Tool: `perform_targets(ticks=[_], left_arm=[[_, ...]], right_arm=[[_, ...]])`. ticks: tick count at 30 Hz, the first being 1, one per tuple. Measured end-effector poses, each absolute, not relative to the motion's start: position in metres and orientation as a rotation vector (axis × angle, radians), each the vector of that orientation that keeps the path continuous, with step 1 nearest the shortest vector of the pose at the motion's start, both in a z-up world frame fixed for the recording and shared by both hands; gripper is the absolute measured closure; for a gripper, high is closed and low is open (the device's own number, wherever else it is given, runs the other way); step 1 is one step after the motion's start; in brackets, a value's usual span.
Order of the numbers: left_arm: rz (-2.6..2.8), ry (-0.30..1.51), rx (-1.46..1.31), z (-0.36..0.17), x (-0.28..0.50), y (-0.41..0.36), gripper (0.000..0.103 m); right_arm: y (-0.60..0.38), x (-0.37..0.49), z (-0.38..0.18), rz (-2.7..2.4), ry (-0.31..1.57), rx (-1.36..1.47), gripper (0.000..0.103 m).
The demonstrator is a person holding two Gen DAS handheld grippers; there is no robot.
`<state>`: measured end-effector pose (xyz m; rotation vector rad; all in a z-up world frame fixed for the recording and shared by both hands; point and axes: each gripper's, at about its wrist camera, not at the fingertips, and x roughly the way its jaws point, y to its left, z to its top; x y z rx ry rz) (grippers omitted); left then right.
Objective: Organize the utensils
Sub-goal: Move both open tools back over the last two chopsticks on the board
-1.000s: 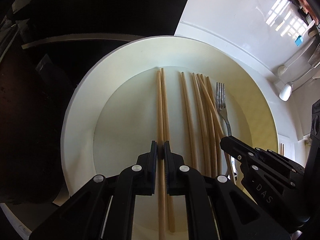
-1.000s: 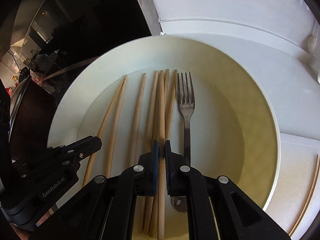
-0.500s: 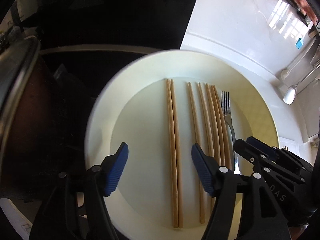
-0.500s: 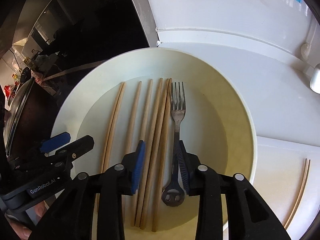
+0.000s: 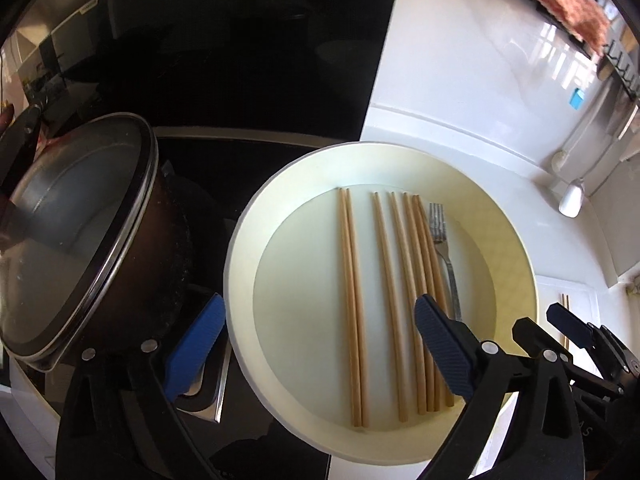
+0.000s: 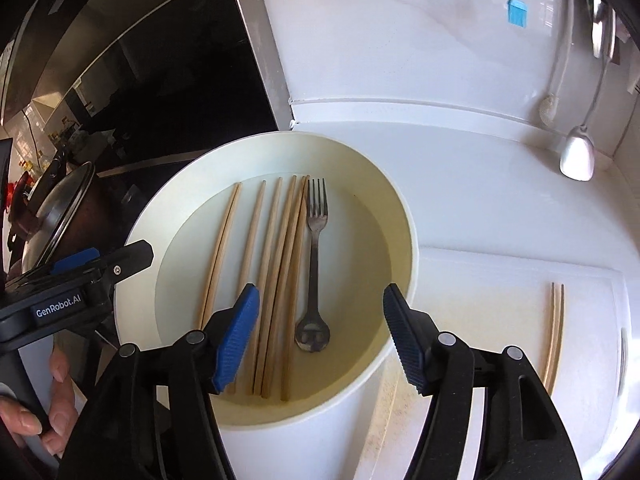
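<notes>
with both grippers, left (image 5: 320,344) and right (image 6: 318,338), just opened and holding nothing above the plate (image 5: 516,240), best to lift straight clear; chopsticks (image 5: 352,304) and fork (image 6: 314,248) lying parallel in it, one pair (image 6: 554,340) waiting on the board.

Lidded dark pot (image 5: 80,240) beside hob; ladle (image 6: 578,156), perhaps hanging.

A round cream-white plate (image 5: 516,248) is seen bearing pale tan wooden chopsticks (image 5: 352,292) and a dull grey metal fork (image 6: 316,240). Ribbed blue pads (image 6: 236,336) are carried on the black plastic right gripper (image 6: 320,340) and on the black left gripper (image 5: 316,344). A dark brown pot (image 5: 160,248) is topped by a steel-rimmed glass lid (image 5: 68,232). A glossy white counter (image 6: 480,184) and a bright blue brush head (image 6: 517,12) are shown.
</notes>
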<state>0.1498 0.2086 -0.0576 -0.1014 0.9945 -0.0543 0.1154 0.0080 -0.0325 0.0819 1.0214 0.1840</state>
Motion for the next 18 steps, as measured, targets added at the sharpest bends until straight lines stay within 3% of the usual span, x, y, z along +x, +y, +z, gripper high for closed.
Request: perform_targets(ticks=[18], left_arm=[[-0.324, 0.943, -0.026, -0.038, 0.107, 0.091, 0.007]], right_arm=[[-0.123, 0.022, -0.03, -0.176, 1.032, 0.218, 0.04]])
